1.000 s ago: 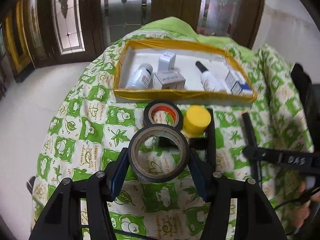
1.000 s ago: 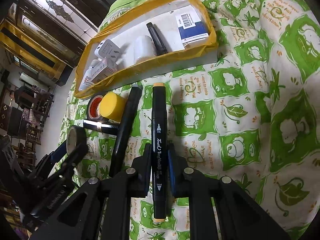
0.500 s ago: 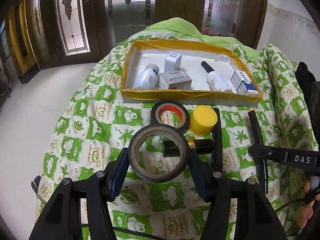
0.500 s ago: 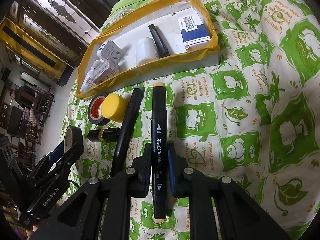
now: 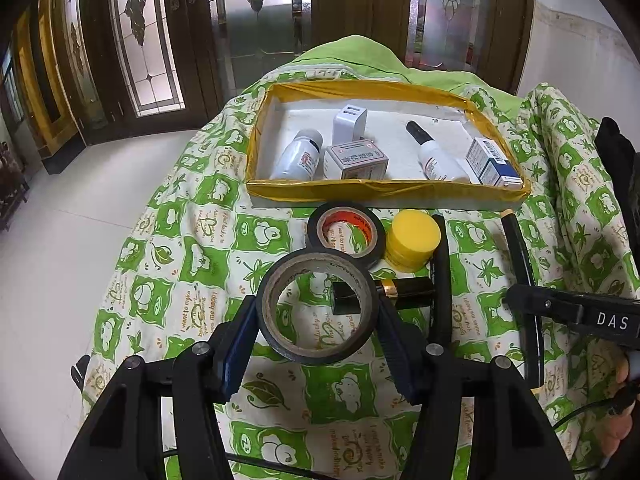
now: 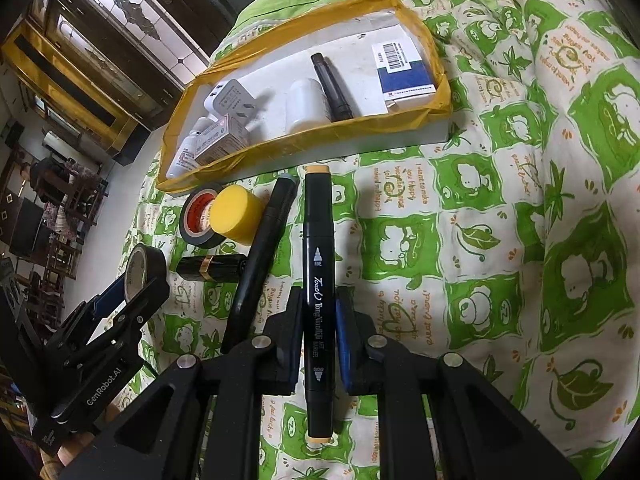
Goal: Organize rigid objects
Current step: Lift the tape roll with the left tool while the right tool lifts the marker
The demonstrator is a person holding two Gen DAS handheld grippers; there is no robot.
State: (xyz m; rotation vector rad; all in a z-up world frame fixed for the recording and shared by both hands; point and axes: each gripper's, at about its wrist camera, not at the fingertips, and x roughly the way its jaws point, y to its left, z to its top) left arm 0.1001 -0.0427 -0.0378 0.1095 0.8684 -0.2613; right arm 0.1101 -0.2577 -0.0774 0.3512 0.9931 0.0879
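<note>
Between the pads of our left claw [image 5: 318, 320] sits a black tape roll [image 5: 317, 307], standing on edge with its hole facing us; both blue pads press its sides, so we grip it above the green-and-white patterned cloth [image 5: 192, 240]. Our right claw [image 6: 318, 332] is clamped on a black art marker [image 6: 318, 300] that runs lengthwise between its fingers, tan caps showing at both ends.

Just beyond the held roll, a second tape roll [image 5: 346, 230] with a red inner core lies flat on the cloth, touching a yellow round container [image 5: 412, 240] on its right. Near them a black tube with a gold band [image 5: 400, 288] lies crosswise, and a long black pen [image 6: 260, 260] lies beside the marker, pointing toward the tray.

Farther back rests a shallow tray edged in yellow tape [image 5: 384, 192]. Inside it we see a white bottle [image 5: 298, 156] lying at the left, a white charger plug [image 5: 349, 124] standing behind a small grey box [image 5: 356, 160], a white bottle with a black cap [image 5: 436, 158] lying toward the right, and a blue-and-white box [image 5: 494, 162] in the right corner.

Glass-panelled wooden doors [image 5: 260, 20] stand behind the covered surface.
</note>
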